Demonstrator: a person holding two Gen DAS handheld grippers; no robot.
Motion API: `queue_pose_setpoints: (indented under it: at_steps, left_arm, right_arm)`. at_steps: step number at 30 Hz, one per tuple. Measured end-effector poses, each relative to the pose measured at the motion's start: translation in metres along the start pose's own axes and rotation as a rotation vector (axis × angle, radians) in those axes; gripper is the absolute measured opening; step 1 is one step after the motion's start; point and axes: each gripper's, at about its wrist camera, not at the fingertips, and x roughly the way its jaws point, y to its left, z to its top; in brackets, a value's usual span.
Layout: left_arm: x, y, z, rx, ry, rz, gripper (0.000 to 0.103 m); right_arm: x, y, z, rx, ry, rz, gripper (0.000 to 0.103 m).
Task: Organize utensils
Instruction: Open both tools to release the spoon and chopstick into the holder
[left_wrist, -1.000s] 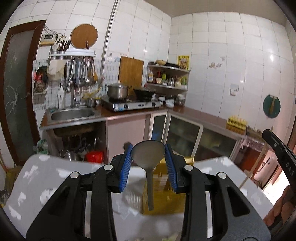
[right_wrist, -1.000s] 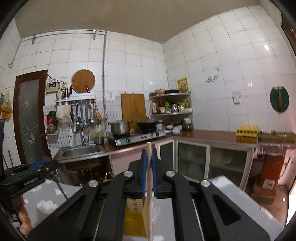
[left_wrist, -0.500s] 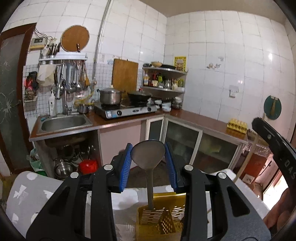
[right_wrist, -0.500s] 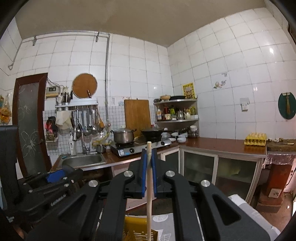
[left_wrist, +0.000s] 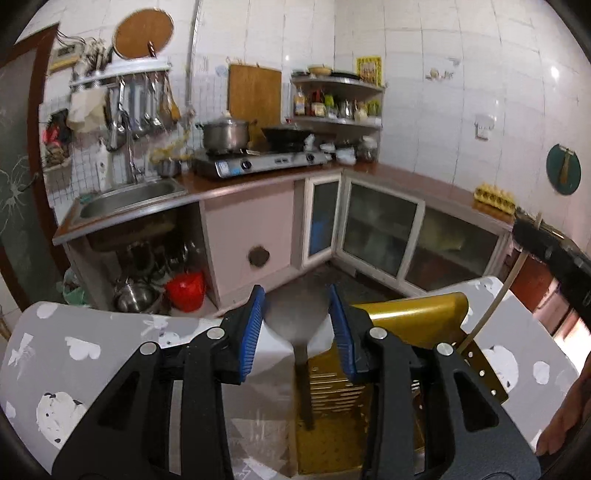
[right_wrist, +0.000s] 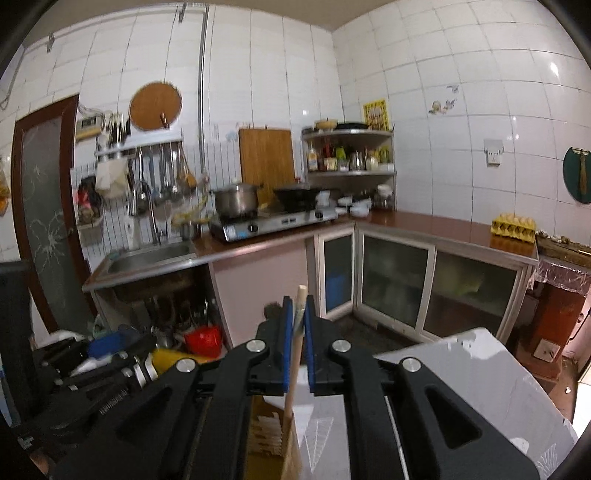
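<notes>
My left gripper (left_wrist: 296, 317) is shut on the bowl of a grey metal ladle (left_wrist: 295, 319); its handle hangs down into a yellow slotted utensil basket (left_wrist: 410, 317) on the grey patterned table (left_wrist: 74, 350). My right gripper (right_wrist: 299, 317) is shut on a pale wooden stick (right_wrist: 300, 301) that points down over the yellow basket (right_wrist: 273, 432). In the left wrist view the right gripper (left_wrist: 554, 254) sits at the right edge, its stick (left_wrist: 495, 306) slanting down to the basket's right rim.
Beyond the table's far edge stand a kitchen counter with a sink (left_wrist: 129, 195), a stove and pot (left_wrist: 225, 134), and glass-door cabinets (left_wrist: 380, 236). The left gripper's body (right_wrist: 92, 362) shows at the left of the right wrist view.
Both grippers have tipped downward toward the table. The ladle's handle now reaches deeper into the yellow basket, and the stick has come down to the basket.
</notes>
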Motion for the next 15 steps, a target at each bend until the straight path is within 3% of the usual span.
queue_pose_setpoints:
  at_steps: [3,5,7,8,11,15]
  left_arm:
    - [-0.007,0.008,0.005,-0.020,0.024,-0.015,0.047]
    - [-0.025,0.015,0.012,-0.042,0.011,-0.013,0.063]
    - [-0.044,0.020,0.018,-0.049,-0.013,-0.005,0.076]
    - [-0.054,0.023,0.020,-0.048,-0.025,0.004,0.083]
    - [-0.084,0.032,0.021,-0.040,-0.055,0.039,0.097]
    - [-0.113,0.046,0.010,-0.057,-0.052,0.077,0.098]
  right_arm:
    - [0.000,-0.004,-0.004,-0.007,0.061,0.004,0.008]
    - [-0.005,-0.008,-0.003,0.007,0.085,-0.004,0.014]
    - [-0.017,-0.015,-0.001,0.035,0.084,-0.010,0.048]
    - [-0.028,-0.018,0.001,0.043,0.074,-0.017,0.053]
    - [-0.052,-0.024,0.002,0.035,0.076,-0.045,0.057]
    - [-0.088,-0.030,-0.015,0.018,0.086,-0.094,0.070]
